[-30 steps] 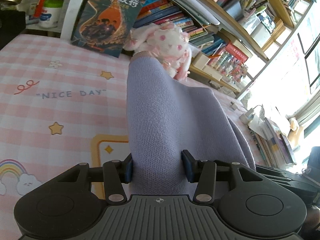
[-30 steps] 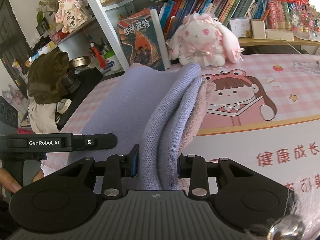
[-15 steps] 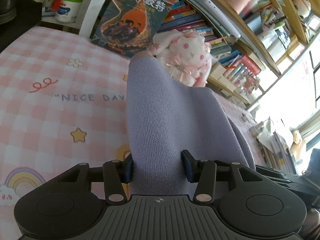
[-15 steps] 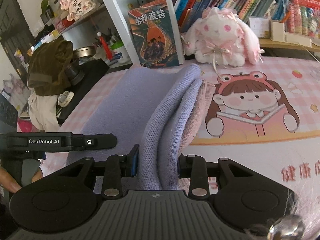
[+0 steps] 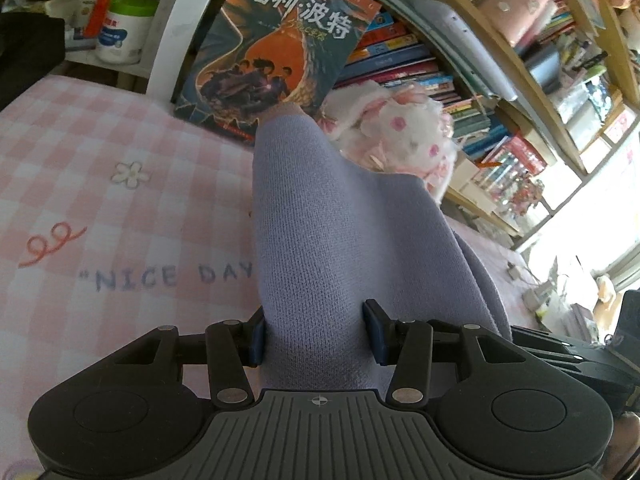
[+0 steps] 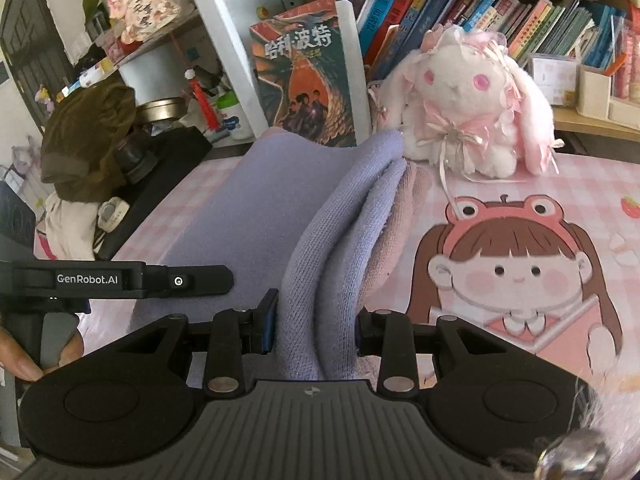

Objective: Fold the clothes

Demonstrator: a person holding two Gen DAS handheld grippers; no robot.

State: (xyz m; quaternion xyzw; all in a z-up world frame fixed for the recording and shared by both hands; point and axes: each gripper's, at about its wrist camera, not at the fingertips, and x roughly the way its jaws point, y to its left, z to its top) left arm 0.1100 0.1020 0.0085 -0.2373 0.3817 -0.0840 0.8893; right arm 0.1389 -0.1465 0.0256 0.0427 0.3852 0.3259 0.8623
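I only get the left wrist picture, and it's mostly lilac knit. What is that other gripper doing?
Observer: The right gripper is clamped on a bunched fold of the same lilac garment, with a pink layer against it.
Operator: What's printed on the table over there?
Observer: A cartoon girl in a frog hat on the pink checked mat.
Operator: Anything left of the desk?
Observer: A dark olive bundle of cloth lies on a black surface beside it.
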